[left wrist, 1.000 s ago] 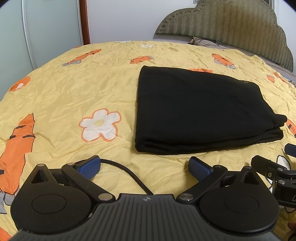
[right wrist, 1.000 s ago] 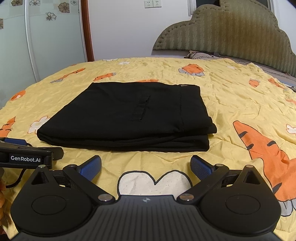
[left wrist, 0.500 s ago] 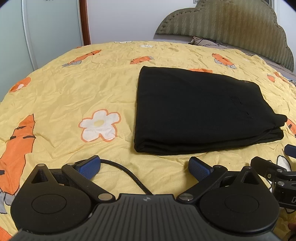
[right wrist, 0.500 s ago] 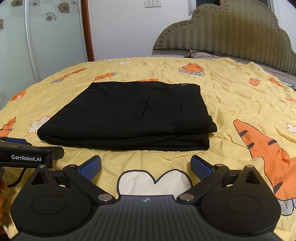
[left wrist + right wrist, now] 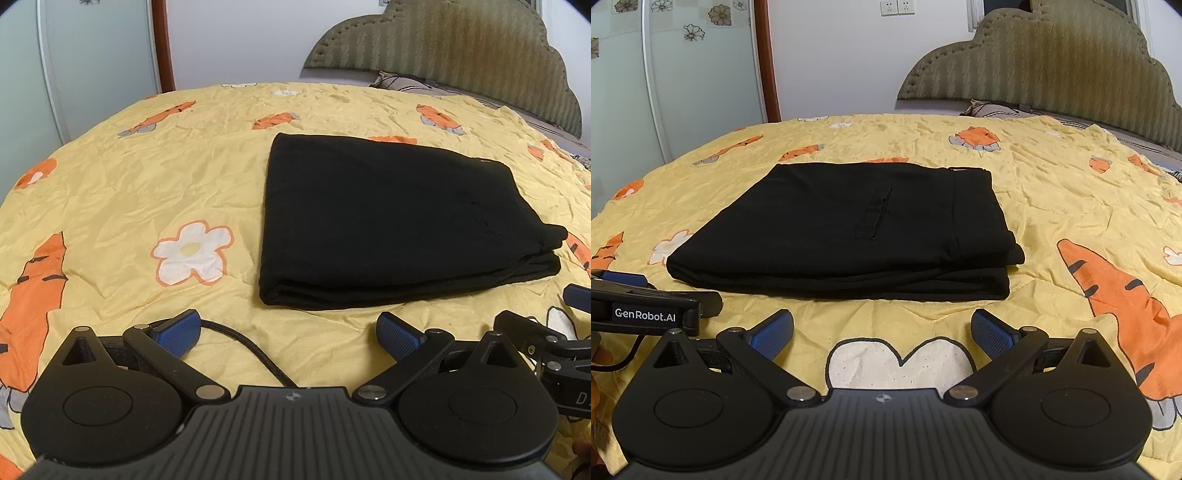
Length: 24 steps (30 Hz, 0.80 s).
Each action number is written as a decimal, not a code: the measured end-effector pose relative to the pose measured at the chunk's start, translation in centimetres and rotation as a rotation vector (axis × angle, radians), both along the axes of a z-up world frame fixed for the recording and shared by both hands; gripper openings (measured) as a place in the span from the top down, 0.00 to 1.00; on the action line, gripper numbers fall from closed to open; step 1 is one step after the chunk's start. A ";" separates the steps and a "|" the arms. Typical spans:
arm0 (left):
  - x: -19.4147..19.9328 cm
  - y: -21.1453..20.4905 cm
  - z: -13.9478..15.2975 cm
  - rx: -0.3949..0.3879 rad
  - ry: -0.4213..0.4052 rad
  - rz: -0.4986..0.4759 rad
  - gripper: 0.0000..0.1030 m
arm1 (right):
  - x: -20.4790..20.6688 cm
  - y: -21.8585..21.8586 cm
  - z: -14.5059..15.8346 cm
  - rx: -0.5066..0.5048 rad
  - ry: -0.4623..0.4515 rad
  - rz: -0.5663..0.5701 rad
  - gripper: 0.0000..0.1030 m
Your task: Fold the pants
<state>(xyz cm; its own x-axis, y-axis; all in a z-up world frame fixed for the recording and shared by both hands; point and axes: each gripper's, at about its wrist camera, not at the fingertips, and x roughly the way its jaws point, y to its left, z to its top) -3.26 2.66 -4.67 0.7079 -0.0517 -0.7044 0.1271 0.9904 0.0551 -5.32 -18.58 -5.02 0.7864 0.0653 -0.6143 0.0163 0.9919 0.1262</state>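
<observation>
The folded black pants [image 5: 391, 225] lie flat on the yellow carrot-print bedspread [image 5: 147, 184] just ahead of the left gripper [image 5: 290, 332] and right gripper [image 5: 882, 330], both spread wide and holding nothing.

Folded black pants [image 5: 846, 229] lying flat on the yellow bedspread [image 5: 1052, 192].

The right gripper [image 5: 882, 328] sits just short of the pile, blue fingers [image 5: 991, 332] spread wide, holding nothing. At nine o'clock, the left gripper [image 5: 646, 308] pokes in; the headboard [image 5: 1052, 62] stands at one o'clock.
</observation>
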 end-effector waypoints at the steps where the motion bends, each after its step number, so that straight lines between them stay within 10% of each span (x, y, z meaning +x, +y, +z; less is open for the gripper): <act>1: -0.1 -0.1 0.0 0.002 -0.003 -0.002 0.01 | 0.0 0.0 0.0 -0.001 0.000 0.001 0.00; 24: 0.1 0.2 0.0 -0.005 0.000 0.014 0.01 | -0.1 -0.1 -0.1 0.002 0.009 0.001 0.00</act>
<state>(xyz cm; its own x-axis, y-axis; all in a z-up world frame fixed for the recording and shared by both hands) -3.17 2.87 -4.66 0.7089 -0.0452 -0.7039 0.1130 0.9923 0.0500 -5.40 -18.64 -5.08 0.7809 0.0670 -0.6211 0.0166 0.9916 0.1279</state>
